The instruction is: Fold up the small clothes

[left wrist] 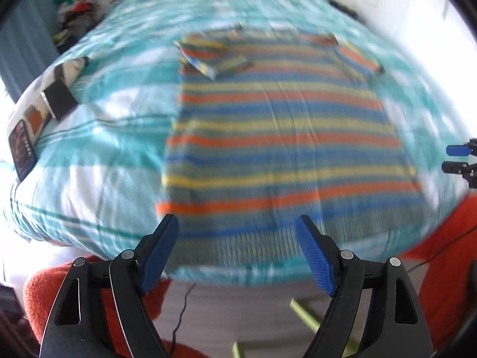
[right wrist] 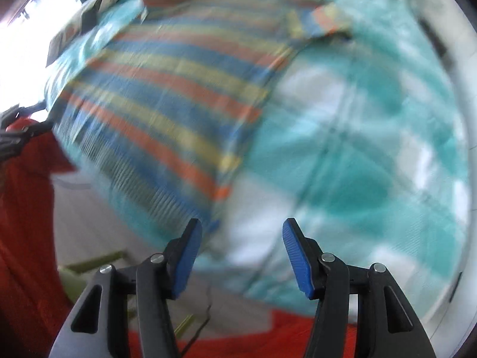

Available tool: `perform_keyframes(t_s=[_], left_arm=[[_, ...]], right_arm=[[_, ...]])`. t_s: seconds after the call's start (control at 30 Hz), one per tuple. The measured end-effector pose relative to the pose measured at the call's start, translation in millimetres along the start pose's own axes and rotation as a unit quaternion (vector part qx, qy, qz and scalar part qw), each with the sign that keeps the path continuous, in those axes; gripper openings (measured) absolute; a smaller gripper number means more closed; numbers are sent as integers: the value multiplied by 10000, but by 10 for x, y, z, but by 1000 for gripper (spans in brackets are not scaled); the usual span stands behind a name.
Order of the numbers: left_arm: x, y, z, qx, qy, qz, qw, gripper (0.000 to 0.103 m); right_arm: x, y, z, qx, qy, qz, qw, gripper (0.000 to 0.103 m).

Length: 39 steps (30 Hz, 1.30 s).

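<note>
- In the left wrist view we see the left gripper at the bottom centre of the frame, its blue pads spread wide apart with nothing between them
- Above those pads lies the striped shirt, spread flat with bands of orange, yellow, blue and grey-green, filling the middle of the frame
- We note its ribbed hem nearest the gripper, and both short sleeves folded in over the body near the top of the frame
- The shirt rests on a teal and white checked bedspread, which runs out to the left and top edges
- At the left edge a patterned pillow sits on the bed; at the upper left a blurred pile of clothes
- At the right edge we catch the tips of the right gripper, apart from the shirt
- Orange-red fabric fills the lower corners, and we cannot tell what it is
- In the right wrist view the right gripper sits at the bottom centre, pads parted and gripping nothing
- The shirt lies in the upper left half, heavily blurred, its hem corner just above the left pad
- The bedspread fills the right half
</note>
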State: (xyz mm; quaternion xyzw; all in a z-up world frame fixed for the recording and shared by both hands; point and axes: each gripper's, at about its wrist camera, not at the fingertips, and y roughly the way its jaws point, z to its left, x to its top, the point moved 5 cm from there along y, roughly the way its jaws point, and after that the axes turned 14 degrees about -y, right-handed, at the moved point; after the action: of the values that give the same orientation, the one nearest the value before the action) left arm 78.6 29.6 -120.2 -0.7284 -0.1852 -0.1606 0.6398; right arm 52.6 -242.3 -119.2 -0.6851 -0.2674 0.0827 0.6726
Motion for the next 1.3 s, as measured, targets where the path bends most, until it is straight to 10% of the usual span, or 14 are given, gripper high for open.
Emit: perform_keyframes(t_s=[0.27, 0.5, 0.57, 0.6, 0.9, 1.3], left_arm=[[182, -101, 247, 45, -917, -372, 9951, 82], [-11, 10, 383, 319, -973, -82, 9947, 83], [-54, 37, 422, 343, -1001, 23, 9944, 82], [-64, 25, 430, 293, -1014, 0, 9944, 82], [-111, 98, 261, -57, -832, 63, 9965, 82], [-210, 94, 165, 104, -606, 86, 9981, 82]], right_arm=[[1218, 4, -586, -663, -604, -1331, 9870, 57], [2080, 1105, -681, -1202, -1017, -903, 9834, 55], [2065, 1228, -916, -937, -508, -846, 9907, 22], [2031, 1167, -1123, -785, 59, -937, 9925, 4], [339, 101, -3027, -828, 3618, -1861, 9097, 4], [-382, 698, -3099, -73, 4976, -1518, 8540, 3]])
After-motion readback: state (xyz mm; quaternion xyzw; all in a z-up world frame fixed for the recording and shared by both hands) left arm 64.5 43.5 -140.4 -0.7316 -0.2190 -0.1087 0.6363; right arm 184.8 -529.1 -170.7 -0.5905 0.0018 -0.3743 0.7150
